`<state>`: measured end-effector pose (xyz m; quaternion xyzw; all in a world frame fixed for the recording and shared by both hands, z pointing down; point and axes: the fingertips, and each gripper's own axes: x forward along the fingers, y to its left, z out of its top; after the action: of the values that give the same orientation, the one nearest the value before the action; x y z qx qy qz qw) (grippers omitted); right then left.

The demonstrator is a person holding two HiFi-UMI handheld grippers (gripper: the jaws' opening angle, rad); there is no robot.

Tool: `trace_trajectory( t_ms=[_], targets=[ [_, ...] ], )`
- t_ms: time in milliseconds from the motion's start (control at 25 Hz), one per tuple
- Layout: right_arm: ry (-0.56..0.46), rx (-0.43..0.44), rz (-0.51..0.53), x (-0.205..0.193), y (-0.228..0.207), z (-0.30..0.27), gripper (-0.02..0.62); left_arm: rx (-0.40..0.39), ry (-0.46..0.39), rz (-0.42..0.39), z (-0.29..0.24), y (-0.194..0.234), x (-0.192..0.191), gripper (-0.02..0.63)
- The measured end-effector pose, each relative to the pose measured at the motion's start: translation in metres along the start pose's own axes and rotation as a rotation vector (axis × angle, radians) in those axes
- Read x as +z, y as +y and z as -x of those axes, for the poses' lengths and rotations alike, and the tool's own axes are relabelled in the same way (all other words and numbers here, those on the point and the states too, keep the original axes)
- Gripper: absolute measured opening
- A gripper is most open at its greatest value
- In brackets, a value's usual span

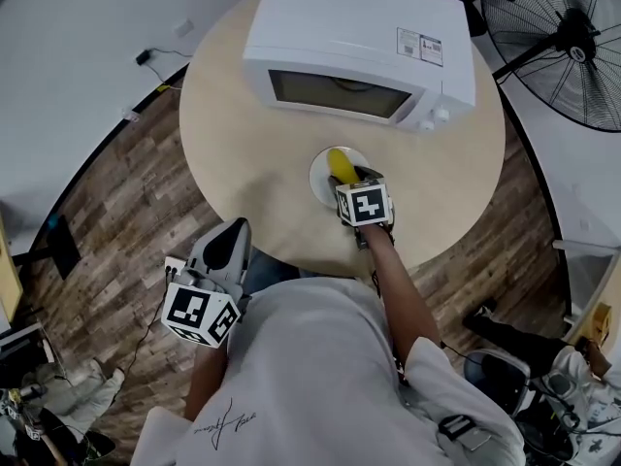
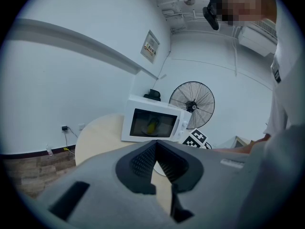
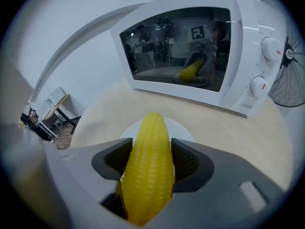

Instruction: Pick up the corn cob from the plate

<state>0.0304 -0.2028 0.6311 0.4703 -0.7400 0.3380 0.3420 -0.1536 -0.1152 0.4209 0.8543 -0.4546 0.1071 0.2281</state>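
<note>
Left gripper (image 2: pixel 155 147): jaws closed tip to tip with nothing between them, held off the near edge of the table (image 1: pixel 243 144). Table: round, pale wood. Plate (image 1: pixel 318 178): white, on the table just in front of the microwave (image 1: pixel 359 37). Corn (image 3: pixel 148 171): yellow, over the plate, clamped on both sides by the right gripper (image 3: pixel 151 147), tip toward the microwave. Microwave: white, door shut. Fan (image 1: pixel 572 37): beyond the table, far right.
</note>
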Motion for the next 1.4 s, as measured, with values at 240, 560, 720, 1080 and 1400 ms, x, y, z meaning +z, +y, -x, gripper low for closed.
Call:
trace_trajectory(
  t_ms=[240, 560, 720, 1080, 1400],
  targets=[
    [-0.016, 0.011, -0.001, 0.002, 0.001, 0.006, 0.270, -0.002, -0.005, -0.006, 0.001, -0.006, 0.000, -0.002],
    [-0.037, 0.020, -0.008, 0.004, 0.000, 0.017, 0.270, 0.003, -0.009, -0.013, 0.000, -0.012, -0.001, -0.002],
    [-0.052, 0.023, -0.006, 0.005, -0.001, 0.023, 0.270, -0.008, -0.011, -0.016, -0.002, -0.017, -0.002, 0.000],
    [-0.087, 0.036, -0.016, 0.008, 0.001, 0.036, 0.270, -0.015, -0.025, -0.022, 0.001, -0.024, 0.000, -0.002],
    [-0.116, 0.040, -0.022, 0.008, 0.002, 0.049, 0.270, -0.023, -0.030, -0.031, 0.005, -0.033, -0.002, -0.002]
  ],
)
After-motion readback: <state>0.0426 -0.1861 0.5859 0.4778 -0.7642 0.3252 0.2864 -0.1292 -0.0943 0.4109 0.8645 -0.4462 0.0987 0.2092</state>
